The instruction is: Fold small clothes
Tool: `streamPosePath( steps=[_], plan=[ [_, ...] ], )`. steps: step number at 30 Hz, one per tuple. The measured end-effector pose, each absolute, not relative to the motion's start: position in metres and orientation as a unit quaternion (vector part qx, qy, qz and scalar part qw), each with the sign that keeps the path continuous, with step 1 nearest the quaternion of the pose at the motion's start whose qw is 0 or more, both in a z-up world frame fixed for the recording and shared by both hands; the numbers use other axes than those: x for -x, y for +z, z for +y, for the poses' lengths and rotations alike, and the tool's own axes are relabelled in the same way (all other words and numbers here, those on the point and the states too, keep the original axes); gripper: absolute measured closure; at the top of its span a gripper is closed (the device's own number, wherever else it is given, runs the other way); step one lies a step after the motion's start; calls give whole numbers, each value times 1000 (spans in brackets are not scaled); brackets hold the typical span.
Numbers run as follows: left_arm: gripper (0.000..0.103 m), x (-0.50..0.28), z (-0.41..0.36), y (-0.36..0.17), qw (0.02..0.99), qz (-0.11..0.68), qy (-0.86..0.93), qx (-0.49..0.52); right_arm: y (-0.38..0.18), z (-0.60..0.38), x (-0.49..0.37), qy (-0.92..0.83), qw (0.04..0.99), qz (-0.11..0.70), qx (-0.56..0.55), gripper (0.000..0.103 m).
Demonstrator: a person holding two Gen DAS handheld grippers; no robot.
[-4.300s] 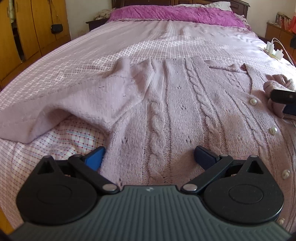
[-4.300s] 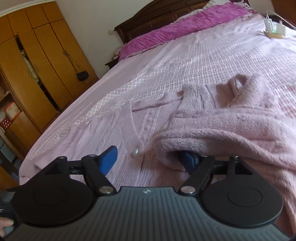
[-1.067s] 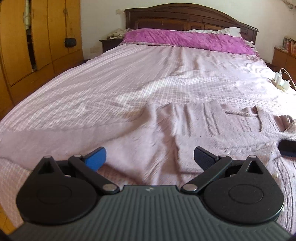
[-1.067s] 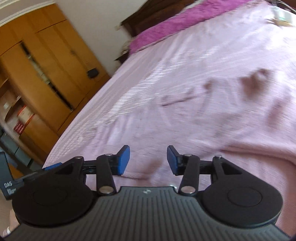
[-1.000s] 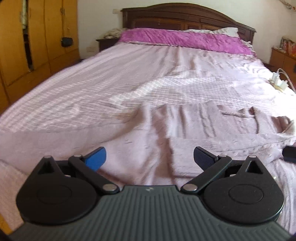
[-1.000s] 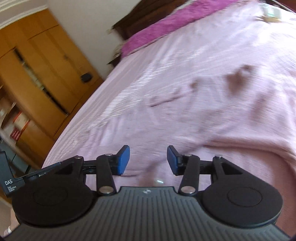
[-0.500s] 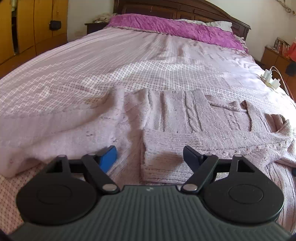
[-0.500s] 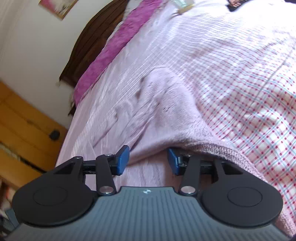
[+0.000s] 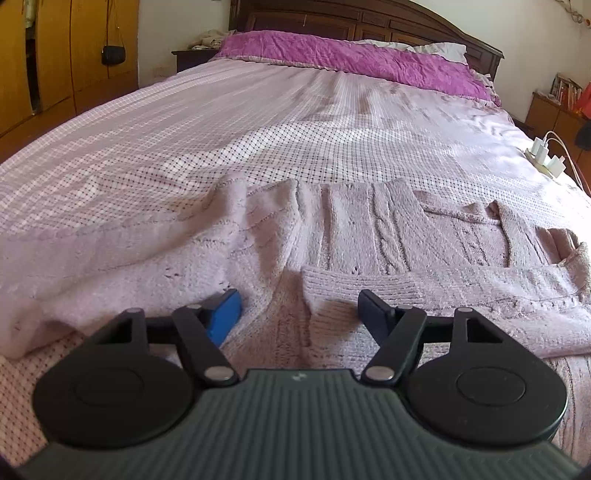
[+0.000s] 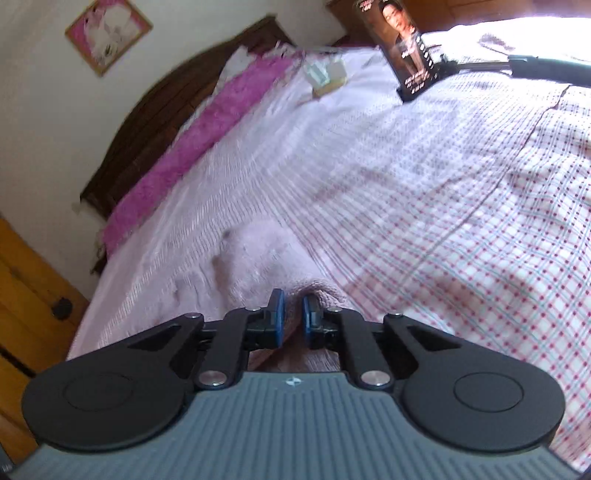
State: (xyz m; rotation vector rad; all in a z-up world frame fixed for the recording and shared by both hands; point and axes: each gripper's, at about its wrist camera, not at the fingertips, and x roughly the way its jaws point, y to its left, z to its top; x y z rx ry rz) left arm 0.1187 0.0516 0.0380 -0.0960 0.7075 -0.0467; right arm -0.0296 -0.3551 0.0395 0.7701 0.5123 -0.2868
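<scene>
Bedroom scene, mid-fold: a pale pink knitted cardigan (image 9: 388,229) spread flat across the foot of a wide bed (image 9: 295,122), collar toward the headboard. One sleeve (image 9: 443,284) already folded in and lying across the chest, its ribbed cuff near the middle; the other sleeve (image 9: 110,266) still stretched out to the side, trailing toward the mattress edge. By the look of it roughly a third done, with the second sleeve and the body folds left.

Left gripper (image 9: 299,306) low over the cardigan's lower front, jaws just narrowed to a part-open stance, cuff edge lying between the pads but not pinched. Right gripper (image 10: 293,314) just snapped nearly closed at the garment's outer edge, a ridge of pink knit caught between its blue pads, at the border with the bare sheet.

Checked pink-and-white bedsheet (image 10: 480,240) underneath, soft and slightly rumpled. Magenta quilt (image 9: 351,59) rolled along a dark wooden headboard (image 9: 369,18). Orange wooden wardrobes (image 9: 48,66) down one side, a small black bag (image 9: 113,54) hanging on a door. White power strip (image 9: 546,158) with chargers at the far edge of the mattress; framed pink picture (image 10: 108,35) on the wall.
</scene>
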Motion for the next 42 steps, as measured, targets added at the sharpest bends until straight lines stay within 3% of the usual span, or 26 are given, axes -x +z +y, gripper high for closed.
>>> streamPosePath(
  steps=[6,17,28,31,34,35,42],
  plan=[
    [31,-119,50,38,936,348,-22,44,32,-350,21,-108,885,305,-336,86],
    [31,-125,46,37,937,347,-19,37,80,-371,-8,-28,918,272,-288,55],
    [31,-126,39,33,938,346,-10,17,23,-421,-116,38,891,330,-311,54],
    [30,-126,37,31,939,343,-7,7,18,-417,-125,52,895,325,-300,57],
    [30,-125,34,30,941,339,-2,0,19,-419,-126,65,893,310,-319,87],
    [30,-125,33,30,941,338,-2,-1,21,-418,-123,70,895,301,-322,92],
    [31,-126,32,31,942,337,4,2,57,-401,-92,23,945,232,-228,94]
  ],
)
